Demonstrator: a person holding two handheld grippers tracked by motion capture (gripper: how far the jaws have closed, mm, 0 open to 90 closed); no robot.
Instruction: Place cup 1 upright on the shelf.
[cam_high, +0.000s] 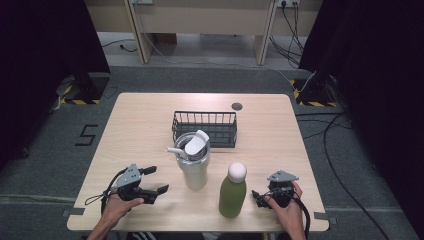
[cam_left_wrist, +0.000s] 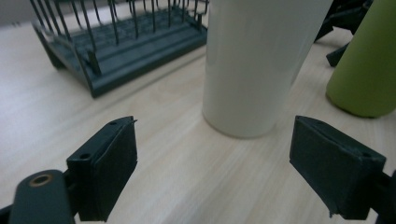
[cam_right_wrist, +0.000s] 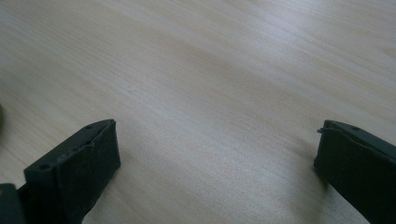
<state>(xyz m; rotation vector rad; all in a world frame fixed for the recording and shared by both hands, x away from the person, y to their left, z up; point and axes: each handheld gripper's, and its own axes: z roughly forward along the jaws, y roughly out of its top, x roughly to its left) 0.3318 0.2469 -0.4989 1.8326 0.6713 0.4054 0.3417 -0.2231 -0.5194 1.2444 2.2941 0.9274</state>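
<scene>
1. Tumbler (cam_high: 194, 161) stands just before the rack (cam_high: 205, 127), bottle (cam_high: 233, 190) to its right.
2. Left gripper (cam_high: 154, 181) gapes wide, empty; right gripper (cam_high: 259, 196) likewise (over bare table).
3. A hasty, off-centre grab could tip the tall tumbler.

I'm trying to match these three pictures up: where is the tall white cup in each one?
High view: white cup at table centre, just in front of the wire basket.
Left gripper view: cup at top centre, beyond the open jaws.
Right gripper view: bare wooden tabletop.
Shared landmark: the tabletop.
</scene>
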